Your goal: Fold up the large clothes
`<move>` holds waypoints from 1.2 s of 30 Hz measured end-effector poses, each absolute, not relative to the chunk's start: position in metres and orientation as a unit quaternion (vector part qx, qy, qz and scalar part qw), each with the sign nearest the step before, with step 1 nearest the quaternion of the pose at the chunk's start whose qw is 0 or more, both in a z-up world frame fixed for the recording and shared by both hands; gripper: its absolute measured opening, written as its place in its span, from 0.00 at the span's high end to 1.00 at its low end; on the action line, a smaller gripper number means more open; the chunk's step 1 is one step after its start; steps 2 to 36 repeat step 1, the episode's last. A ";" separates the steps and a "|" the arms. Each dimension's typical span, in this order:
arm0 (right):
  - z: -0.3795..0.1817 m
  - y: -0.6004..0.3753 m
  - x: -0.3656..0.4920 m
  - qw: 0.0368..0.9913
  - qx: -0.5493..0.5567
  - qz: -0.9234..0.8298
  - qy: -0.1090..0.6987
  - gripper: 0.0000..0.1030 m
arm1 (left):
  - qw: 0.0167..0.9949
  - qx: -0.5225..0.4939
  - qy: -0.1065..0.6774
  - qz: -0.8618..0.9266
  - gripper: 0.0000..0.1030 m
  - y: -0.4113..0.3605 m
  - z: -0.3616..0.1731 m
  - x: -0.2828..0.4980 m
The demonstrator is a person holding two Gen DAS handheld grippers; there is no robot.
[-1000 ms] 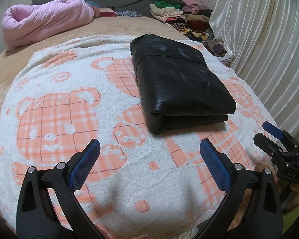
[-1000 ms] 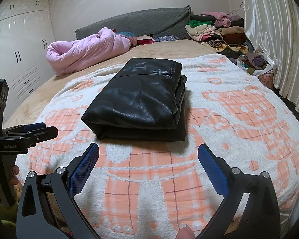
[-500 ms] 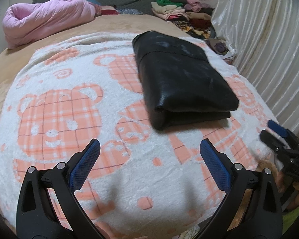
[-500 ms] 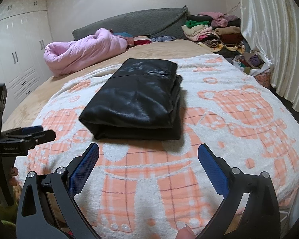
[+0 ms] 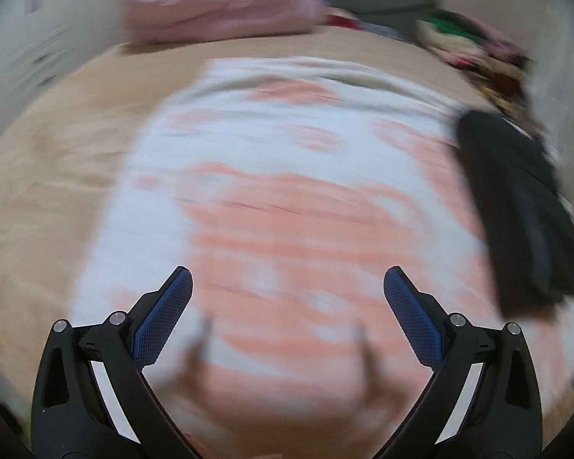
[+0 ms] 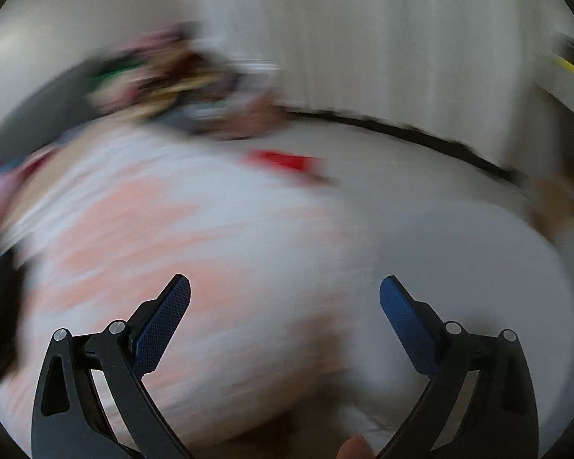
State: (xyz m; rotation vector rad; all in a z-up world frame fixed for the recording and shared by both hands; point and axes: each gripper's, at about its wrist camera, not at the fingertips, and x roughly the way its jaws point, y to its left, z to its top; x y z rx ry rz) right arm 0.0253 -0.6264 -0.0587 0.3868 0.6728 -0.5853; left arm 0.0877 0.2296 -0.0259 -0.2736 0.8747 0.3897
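My left gripper (image 5: 287,287) hangs over the bed with its jaws spread wide and nothing between the blue pads (image 5: 164,313). Directly ahead of the fingers and beneath them lies the white blanket with orange print (image 5: 287,199) (the pattern is too smeared by blur for me to read). Off to the right of the right finger, near the blanket's edge, sits the folded black garment (image 5: 516,206), well apart from the gripper. Far ahead and a little left lies a pink quilt (image 5: 218,4); far ahead to the right, a blurred pile of mixed clothes (image 5: 474,49).
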 end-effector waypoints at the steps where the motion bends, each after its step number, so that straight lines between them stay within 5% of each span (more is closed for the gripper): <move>1: -0.068 -0.664 0.020 0.864 0.194 -0.331 0.326 0.04 | 0.874 -0.132 0.419 0.207 0.09 0.249 -0.026 0.089; 36: -0.068 -0.664 0.020 0.864 0.194 -0.331 0.326 0.04 | 0.874 -0.132 0.419 0.207 0.09 0.249 -0.026 0.089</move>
